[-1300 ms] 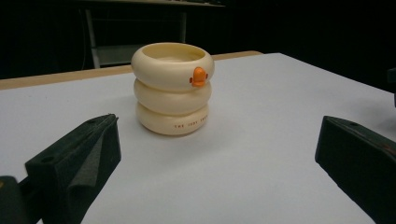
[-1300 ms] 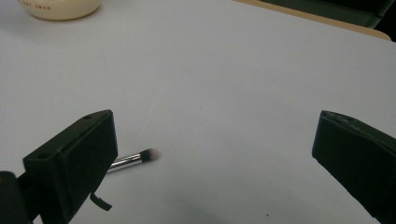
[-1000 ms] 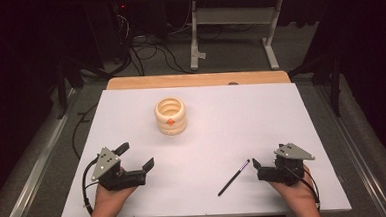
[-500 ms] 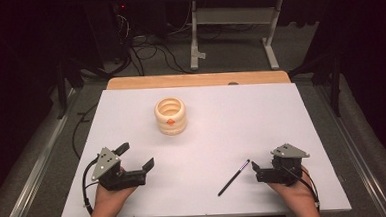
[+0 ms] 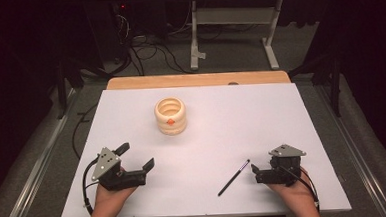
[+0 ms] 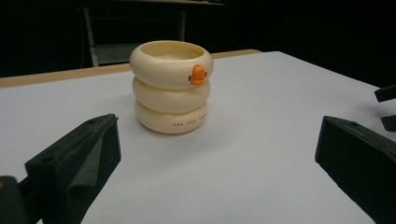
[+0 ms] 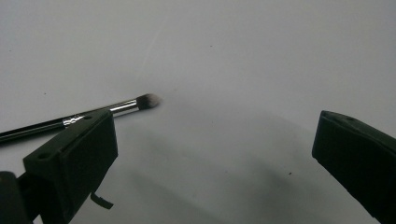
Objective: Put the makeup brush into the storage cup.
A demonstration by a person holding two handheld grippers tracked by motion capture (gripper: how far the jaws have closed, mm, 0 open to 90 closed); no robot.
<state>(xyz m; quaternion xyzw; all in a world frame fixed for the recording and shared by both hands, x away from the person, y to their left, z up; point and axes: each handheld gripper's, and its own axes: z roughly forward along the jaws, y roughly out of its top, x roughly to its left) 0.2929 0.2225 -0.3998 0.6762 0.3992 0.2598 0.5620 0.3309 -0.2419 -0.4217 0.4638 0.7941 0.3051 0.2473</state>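
The right gripper sits at the lower right of the high view with its fingers spread wide and empty, resting low over the table. Just to their left lies the makeup brush, a thin black stick flat on the table, close to the fingers but not touching. Its long axis runs diagonally, bristle tip toward the upper right nearest the gripper, handle trailing to the lower left. In the right gripper view the brush lies at the left, partly behind the left finger. This hand is much the nearer one.

The left gripper, lower left, is likewise wide open and empty, aimed at the cream ringed cup, which stands upright well apart, upper centre. Nothing lies between right gripper and brush.
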